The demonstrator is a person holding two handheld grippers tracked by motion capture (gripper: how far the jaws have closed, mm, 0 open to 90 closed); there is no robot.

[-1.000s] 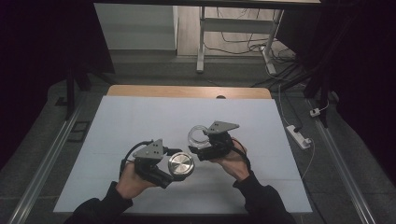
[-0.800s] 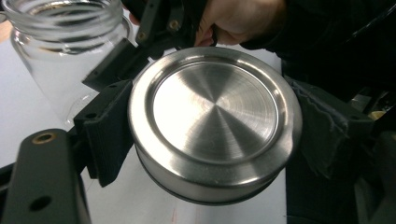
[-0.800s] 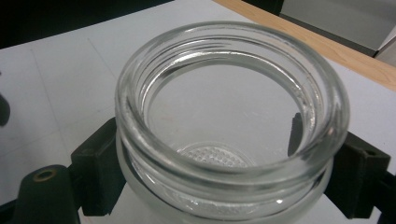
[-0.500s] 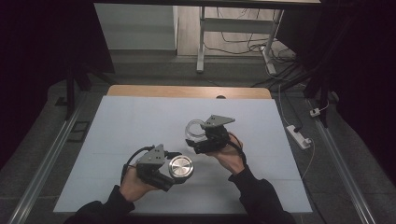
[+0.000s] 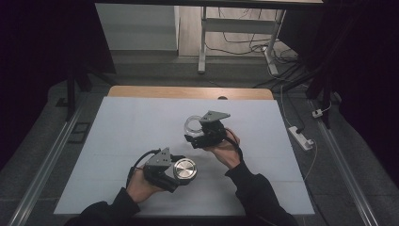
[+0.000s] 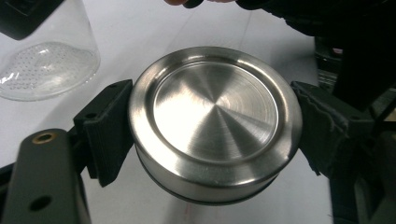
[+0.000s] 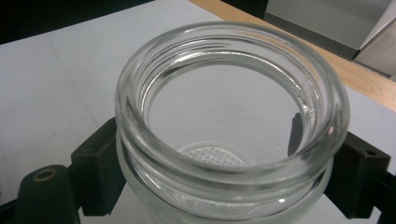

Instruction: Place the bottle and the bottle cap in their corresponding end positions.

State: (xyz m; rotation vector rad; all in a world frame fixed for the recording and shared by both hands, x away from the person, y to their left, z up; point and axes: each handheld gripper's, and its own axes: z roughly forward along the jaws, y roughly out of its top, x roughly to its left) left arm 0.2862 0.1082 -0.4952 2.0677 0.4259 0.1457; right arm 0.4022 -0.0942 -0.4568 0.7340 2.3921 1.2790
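Note:
My left gripper (image 5: 181,173) is shut on a round steel lid (image 5: 185,170), its black jaws clamped on the lid's two sides; the lid (image 6: 215,121) faces up in the left gripper view. My right gripper (image 5: 195,128) is shut on a clear glass jar (image 5: 192,125), held over the middle of the table. In the right gripper view the jar (image 7: 229,121) stands empty with its threaded mouth open and the jaws gripping its neck from both sides. The jar's base (image 6: 44,60) also appears at the upper left of the left gripper view.
The white table top (image 5: 141,127) has a wooden strip (image 5: 188,92) along its far edge. A white power strip (image 5: 301,136) lies on the floor to the right. A metal stand (image 5: 235,33) and cables sit beyond the table.
The left gripper with the lid has come down and toward the near edge. The right gripper has carried the jar away from it, toward the far side of the table.

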